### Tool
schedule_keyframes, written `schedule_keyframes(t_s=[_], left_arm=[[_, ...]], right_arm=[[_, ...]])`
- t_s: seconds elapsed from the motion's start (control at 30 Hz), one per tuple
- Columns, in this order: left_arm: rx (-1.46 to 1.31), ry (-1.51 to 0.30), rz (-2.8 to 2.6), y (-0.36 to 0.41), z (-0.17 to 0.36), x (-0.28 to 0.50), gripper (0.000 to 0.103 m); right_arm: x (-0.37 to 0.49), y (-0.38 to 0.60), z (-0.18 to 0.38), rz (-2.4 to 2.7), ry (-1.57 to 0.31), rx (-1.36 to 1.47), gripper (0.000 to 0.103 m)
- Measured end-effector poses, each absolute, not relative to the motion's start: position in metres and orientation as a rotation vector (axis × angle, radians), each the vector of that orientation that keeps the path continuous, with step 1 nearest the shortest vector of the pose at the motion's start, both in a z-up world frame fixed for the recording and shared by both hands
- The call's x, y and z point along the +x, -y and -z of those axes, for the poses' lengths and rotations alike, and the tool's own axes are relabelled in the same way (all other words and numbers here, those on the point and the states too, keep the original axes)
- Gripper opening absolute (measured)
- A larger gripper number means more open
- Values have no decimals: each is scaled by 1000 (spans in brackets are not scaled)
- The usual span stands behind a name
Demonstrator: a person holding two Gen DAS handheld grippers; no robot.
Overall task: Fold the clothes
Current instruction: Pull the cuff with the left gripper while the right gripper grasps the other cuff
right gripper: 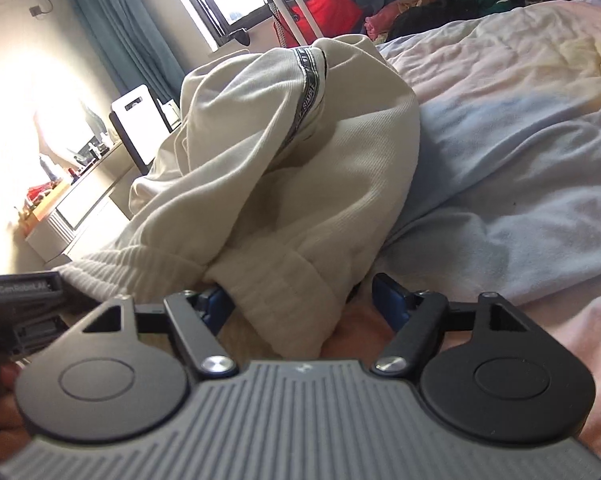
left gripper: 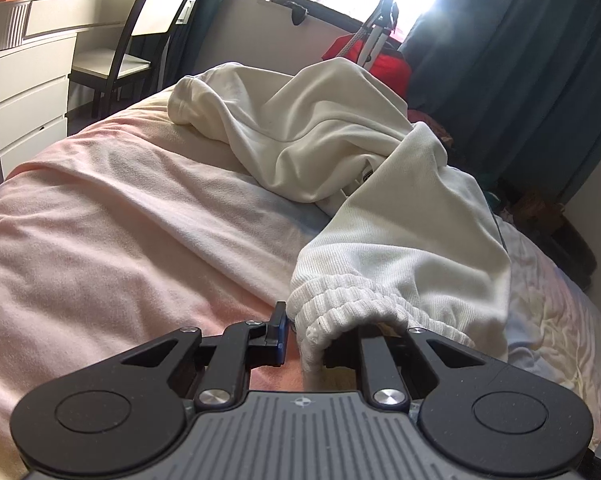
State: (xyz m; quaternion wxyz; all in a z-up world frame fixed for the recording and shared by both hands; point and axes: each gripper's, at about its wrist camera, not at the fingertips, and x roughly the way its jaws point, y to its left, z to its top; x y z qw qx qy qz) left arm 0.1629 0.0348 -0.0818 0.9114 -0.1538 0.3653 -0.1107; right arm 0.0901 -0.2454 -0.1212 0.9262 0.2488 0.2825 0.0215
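A cream garment point(left gripper: 340, 136) lies heaped on the bed point(left gripper: 120, 216), its long axis running from 6 toward 12 o'clock. The left gripper point(left gripper: 332, 332) is spread, ribbed cuff point(left gripper: 340, 308) between its fingers. The right gripper point(right gripper: 296, 300) is likewise spread around a fold point(right gripper: 292, 280). A chair point(left gripper: 140, 40) stands at 11 o'clock, a red bag point(left gripper: 376, 56) at 1.
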Motion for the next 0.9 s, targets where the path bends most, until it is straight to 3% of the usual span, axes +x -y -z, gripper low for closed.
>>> schedule_keyframes(t_s=[0.03, 0.2, 0.43, 0.7, 0.9], left_arm=[[-307, -751, 228, -33, 82, 162, 16], [-257, -726, 235, -27, 79, 155, 16], [-206, -711, 302, -14, 80, 137, 17], [-97, -687, 516, 14, 71, 86, 25], [-4, -656, 531, 21, 68, 57, 27]], right_arm=[[91, 244, 122, -46, -572, 508, 67], [91, 237, 121, -24, -522, 466, 66], [76, 245, 101, 31, -463, 420, 46], [24, 273, 57, 179, -348, 336, 44], [19, 281, 59, 190, -374, 350, 44]])
